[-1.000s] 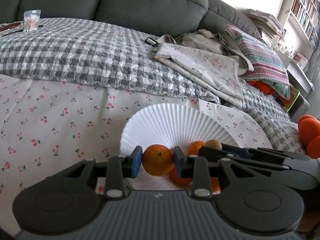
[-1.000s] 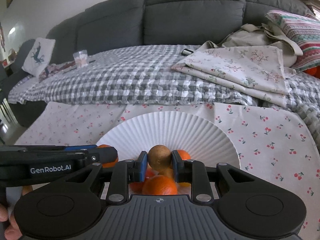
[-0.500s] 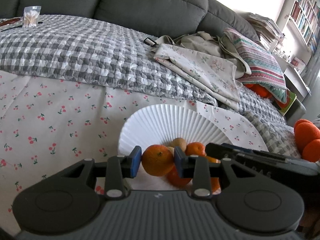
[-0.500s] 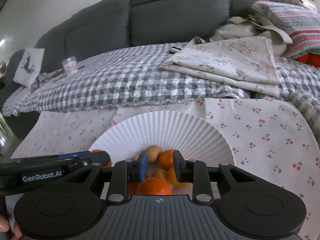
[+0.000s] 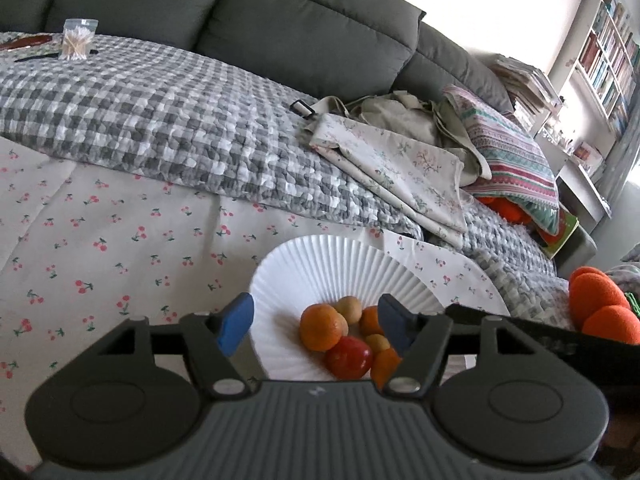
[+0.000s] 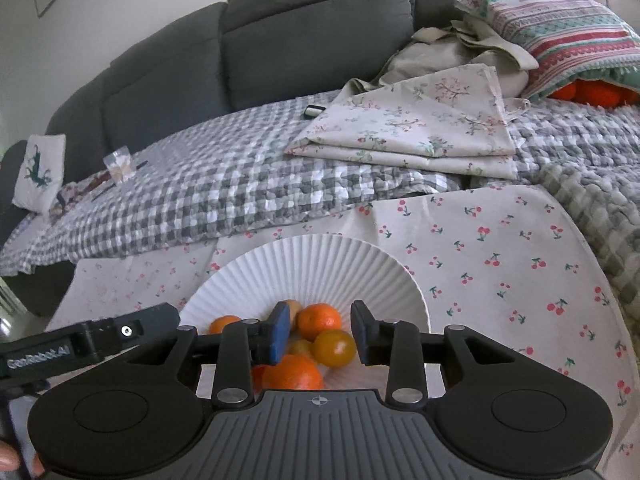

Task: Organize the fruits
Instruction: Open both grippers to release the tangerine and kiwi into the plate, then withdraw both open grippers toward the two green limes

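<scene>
Both grippers sit low over the white fluted plate (image 5: 320,268), which rests on a cherry-print cloth (image 5: 100,248) spread in front of the grey sofa (image 5: 280,20). The step in hand looks like the release: fruit has been set onto the plate and the tools are letting go.

The left gripper (image 5: 316,324) has its jaws opening, already spread wide, with nothing pressed between the blue pads; an orange (image 5: 322,326) lies on the plate in the gap, free of both pads. Beside it are a pale round fruit (image 5: 349,309) (a longan or small potato-coloured thing, hard to say through the fisheye), a red fruit (image 5: 347,357) and more small oranges.

The right gripper (image 6: 320,332) also has jaws opening, parted only modestly, and empty. Seen past them are a mandarin (image 6: 319,321) and a yellow-orange tomato-like fruit (image 6: 334,347), both resting on the plate rather than pinched.

All the fruit in view is heaped on the near side of the plate. I judge the task near its end, unless more pieces lie outside the frames; the orange balls (image 5: 600,308) at the far right look fuzzy, so probably not fruit.

The next move calls for lifting both tools straight back and clear, without nudging the pile, since round fruit on a shallow plate rolls easily.
</scene>
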